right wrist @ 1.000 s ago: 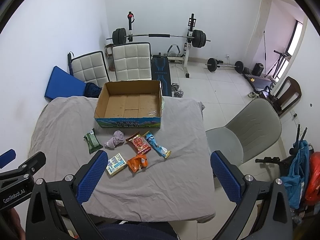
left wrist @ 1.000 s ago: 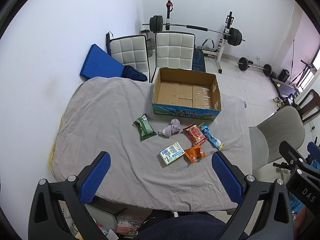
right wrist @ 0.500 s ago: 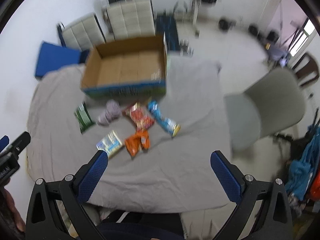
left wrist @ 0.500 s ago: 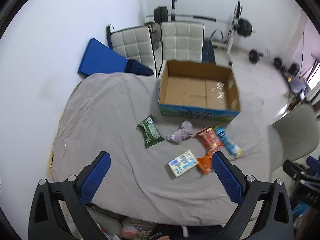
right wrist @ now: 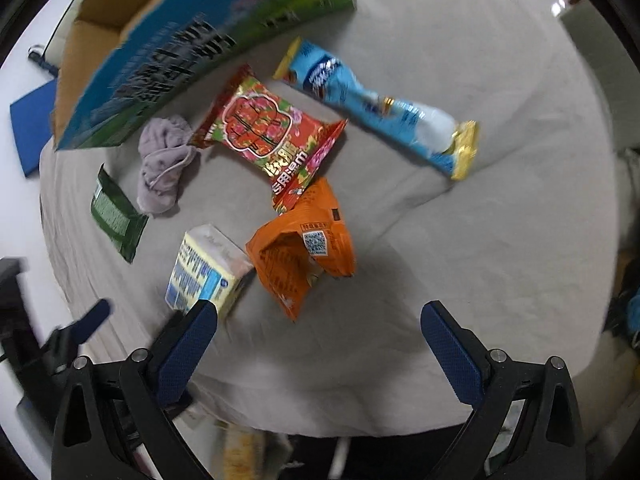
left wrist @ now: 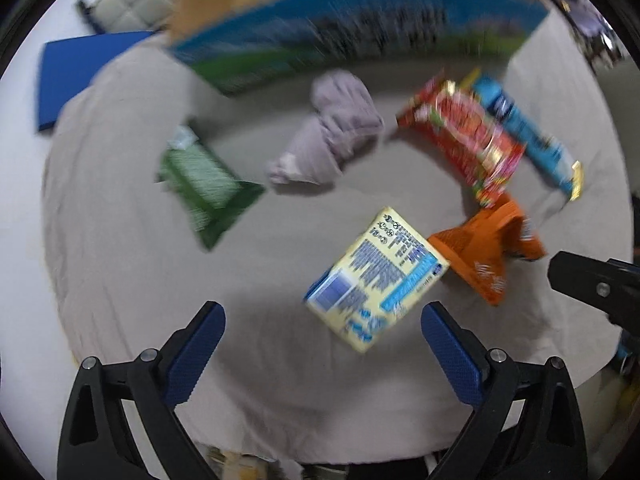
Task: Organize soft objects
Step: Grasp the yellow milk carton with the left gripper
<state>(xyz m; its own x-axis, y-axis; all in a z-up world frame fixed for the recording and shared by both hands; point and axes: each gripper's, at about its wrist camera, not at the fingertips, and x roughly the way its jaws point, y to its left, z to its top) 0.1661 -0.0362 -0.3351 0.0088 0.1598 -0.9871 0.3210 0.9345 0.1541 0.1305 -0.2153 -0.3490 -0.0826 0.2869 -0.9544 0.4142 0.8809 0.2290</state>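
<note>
Both my hand-held grippers hang over the grey-sheeted bench (left wrist: 120,280), each spread wide, nothing between the fingers. My left hand-held gripper (left wrist: 322,354) sits low in front of the yellow-blue box (left wrist: 378,278), which lies just ahead and slightly right of its midline, not touching the pads. Orange packet (left wrist: 486,250) is just beside the box on the right, touching or nearly so. Lilac cloth bundle (left wrist: 330,138) lies farther ahead, near the cardboard box (left wrist: 360,36); green packet (left wrist: 204,186) is off to the left of the cloth, apart from it. Left view is blurred, so print is unreadable.

My right hand-held gripper (right wrist: 318,354) has the orange packet (right wrist: 304,252) straight ahead, between the finger lines but clear of them; the yellow-blue box (right wrist: 204,270) lies just past its left fingertip (right wrist: 188,340). Red snack bag (right wrist: 266,136) overlaps the orange packet's far end. Blue wrapper (right wrist: 380,110) lies right of the red bag. Lilac cloth (right wrist: 164,164) and green packet (right wrist: 116,216) sit left.
</note>
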